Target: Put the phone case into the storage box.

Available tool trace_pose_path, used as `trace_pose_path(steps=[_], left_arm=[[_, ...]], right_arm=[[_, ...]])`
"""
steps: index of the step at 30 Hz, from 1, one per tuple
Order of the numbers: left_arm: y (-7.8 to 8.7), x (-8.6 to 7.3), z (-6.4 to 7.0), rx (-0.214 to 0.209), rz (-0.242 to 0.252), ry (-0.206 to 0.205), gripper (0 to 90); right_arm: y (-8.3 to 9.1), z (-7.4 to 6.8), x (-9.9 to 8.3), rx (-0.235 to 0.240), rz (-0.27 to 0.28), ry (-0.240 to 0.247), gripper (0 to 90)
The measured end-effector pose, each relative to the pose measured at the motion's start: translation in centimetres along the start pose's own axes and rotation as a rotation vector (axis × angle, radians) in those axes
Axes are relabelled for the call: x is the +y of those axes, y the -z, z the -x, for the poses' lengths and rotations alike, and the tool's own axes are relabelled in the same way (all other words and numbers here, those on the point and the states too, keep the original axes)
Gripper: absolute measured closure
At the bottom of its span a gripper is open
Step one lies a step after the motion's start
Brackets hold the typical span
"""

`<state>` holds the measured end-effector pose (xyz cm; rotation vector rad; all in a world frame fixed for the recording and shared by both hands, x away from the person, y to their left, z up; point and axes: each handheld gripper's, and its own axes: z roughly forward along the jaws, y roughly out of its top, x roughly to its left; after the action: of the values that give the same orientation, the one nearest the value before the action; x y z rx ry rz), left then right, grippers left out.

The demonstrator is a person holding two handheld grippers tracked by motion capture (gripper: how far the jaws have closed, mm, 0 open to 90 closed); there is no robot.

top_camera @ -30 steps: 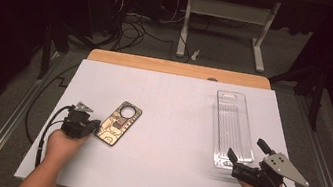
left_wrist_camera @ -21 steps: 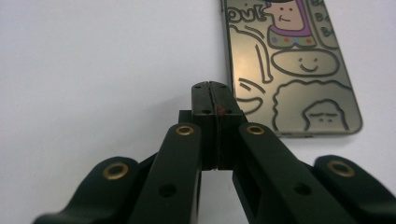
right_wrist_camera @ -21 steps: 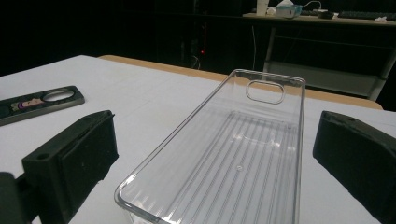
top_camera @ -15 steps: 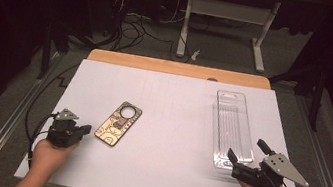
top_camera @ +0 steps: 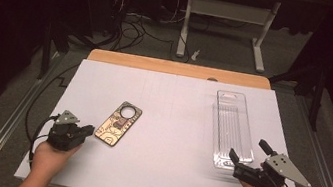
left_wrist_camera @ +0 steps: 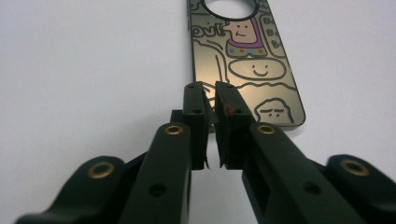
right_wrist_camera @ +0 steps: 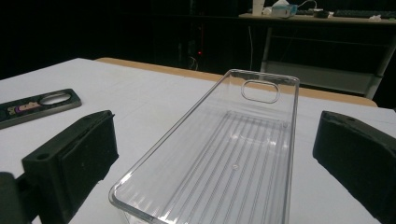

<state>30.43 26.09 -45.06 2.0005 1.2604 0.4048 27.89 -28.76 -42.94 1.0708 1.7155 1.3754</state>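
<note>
While the flat, dark rectangular phone case printed with cartoon doodles (top_camera: 119, 123) lies on the white table sheet (top_camera: 169, 124) left of centre, its long axis runs diagonally, the round camera hole pointing away and to the right. The left gripper (top_camera: 81, 132) sits just beside the case's near end, jaws almost pressed together with a thin slit between them, holding nothing. In the left gripper view the case's far end is cut off at the top. The right gripper (top_camera: 246, 159), jaws spread wide, flanks the near end of the clear ribbed plastic tray (top_camera: 233, 127), which lies lengthwise near the sheet's right edge. Bare sheet separates case and tray, well apart.
</note>
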Motion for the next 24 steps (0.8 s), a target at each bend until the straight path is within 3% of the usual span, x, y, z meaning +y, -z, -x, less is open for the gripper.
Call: trace_pose_path(steps=[5,7,8,9,12,16,21,24], left_arm=[[0.08,0.06,0.03,0.02,0.006,0.012,62.7],[0.11,0.1,0.09,0.029,0.0,0.001,52.4],[0.08,0.09,0.13,0.035,-0.002,-0.01,52.4],[0.06,0.07,0.17,0.038,-0.001,-0.014,44.3],[0.11,0.13,0.0,0.005,-0.001,0.004,37.0],[0.15,0.27,0.11,0.017,-0.007,0.013,16.7],[-0.09,0.42,0.23,-0.011,-0.02,0.001,2.4],[-0.31,0.52,0.38,-0.021,-0.031,-0.011,0.3]], right_arm=[[0.08,0.08,-0.13,0.004,-0.002,-0.019,0.5],[-0.01,0.09,-0.14,0.004,-0.006,-0.014,0.5],[-0.01,0.09,-0.14,0.004,-0.006,-0.014,0.5],[0.03,0.04,-0.11,0.001,-0.003,-0.016,0.5],[0.05,0.01,-0.08,-0.001,-0.002,-0.012,0.5],[0.05,-0.01,-0.08,-0.001,-0.003,-0.007,0.5],[0.0,-0.04,-0.05,-0.002,-0.003,-0.005,0.5],[0.01,-0.01,-0.05,-0.001,-0.003,-0.002,0.5]])
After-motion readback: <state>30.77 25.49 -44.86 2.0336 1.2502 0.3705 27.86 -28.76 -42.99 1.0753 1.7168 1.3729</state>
